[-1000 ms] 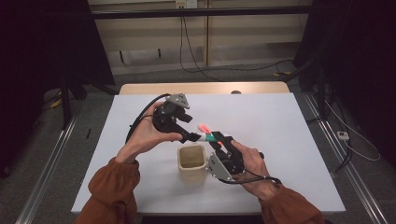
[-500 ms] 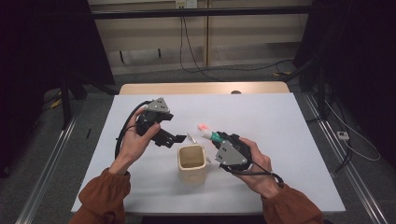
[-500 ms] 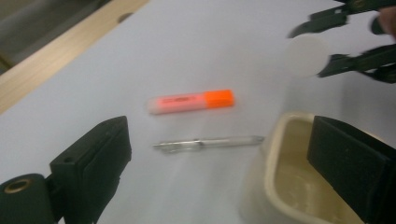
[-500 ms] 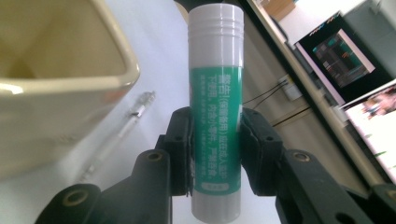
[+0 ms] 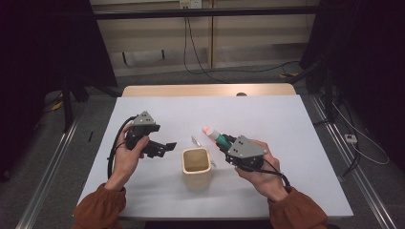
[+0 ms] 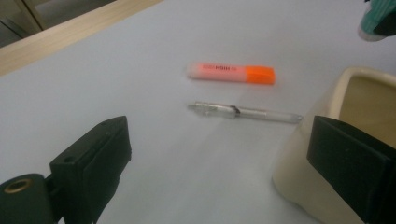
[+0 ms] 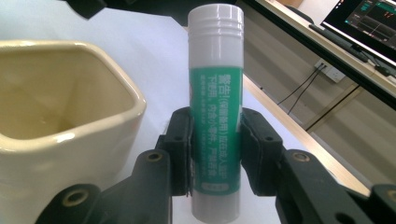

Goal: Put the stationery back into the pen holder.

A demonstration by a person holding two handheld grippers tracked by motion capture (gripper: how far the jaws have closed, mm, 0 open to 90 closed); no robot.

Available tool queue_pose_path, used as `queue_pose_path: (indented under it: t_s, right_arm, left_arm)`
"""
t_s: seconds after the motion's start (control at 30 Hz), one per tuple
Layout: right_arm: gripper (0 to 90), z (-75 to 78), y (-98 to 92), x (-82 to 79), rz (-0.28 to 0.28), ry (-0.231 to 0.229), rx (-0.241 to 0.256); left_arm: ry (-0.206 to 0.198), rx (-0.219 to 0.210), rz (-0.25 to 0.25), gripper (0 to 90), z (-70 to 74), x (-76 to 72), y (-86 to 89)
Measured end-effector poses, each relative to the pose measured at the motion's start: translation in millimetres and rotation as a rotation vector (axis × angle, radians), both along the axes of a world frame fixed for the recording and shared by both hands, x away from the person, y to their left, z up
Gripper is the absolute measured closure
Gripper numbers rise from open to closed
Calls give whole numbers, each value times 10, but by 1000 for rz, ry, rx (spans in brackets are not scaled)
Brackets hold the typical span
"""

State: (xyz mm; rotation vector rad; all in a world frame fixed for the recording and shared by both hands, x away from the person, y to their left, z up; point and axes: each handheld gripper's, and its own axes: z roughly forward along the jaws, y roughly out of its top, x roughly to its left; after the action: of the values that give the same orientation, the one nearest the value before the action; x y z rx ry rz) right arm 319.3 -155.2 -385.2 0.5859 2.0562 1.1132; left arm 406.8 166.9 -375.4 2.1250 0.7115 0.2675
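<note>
We had the glue stick (image 7: 215, 112) clamped in the R gripper (image 5: 225, 143), jaws pressed on both sides of its green label, white cap end poking out past the tips; seen from above, the stick's long axis ran from the gripper toward approx. 10 o'clock, slanted over the table (image 5: 286, 124). The cream cup (image 5: 195, 160) stood just beside it, at approx. 8 o'clock from the stick, mouth up, nothing visible inside. We judged that the coming move turned on this: the cup lay close on the R gripper's near-left side, so the stick needed to tip cap-up or cap-down and shift over the rim. The L gripper (image 5: 165, 146) hung w/ jaws spread wide, holding nothing, at approx. 9 o'clock from the cup, tips pointing toward it. In the L gripper view the orange highlighter (image 6: 230, 73) and a clear pen (image 6: 245, 112) lay flat on the table beyond the cup, roughly parallel, near each other but not touching. The R hand was plainly the nearer one for the drop.
</note>
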Motion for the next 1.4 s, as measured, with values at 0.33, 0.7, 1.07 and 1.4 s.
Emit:
queue_pose_path:
  t_s: [0.33,0.7,1.07,1.4]
  right_arm:
    - [668,14,-46,19,-5,56,100]
    - [668,97,-50,5,30,101,227]
    - [668,162,47,-53,113,106,307]
    - [667,150,108,-42,163,166,419]
  left_arm:
    - [-45,-39,65,54,-278,-172,181]
    - [-66,-31,87,56,-452,-459,386]
    - [-48,-62,128,57,-591,-674,509]
    - [-48,-116,178,49,-654,-699,629]
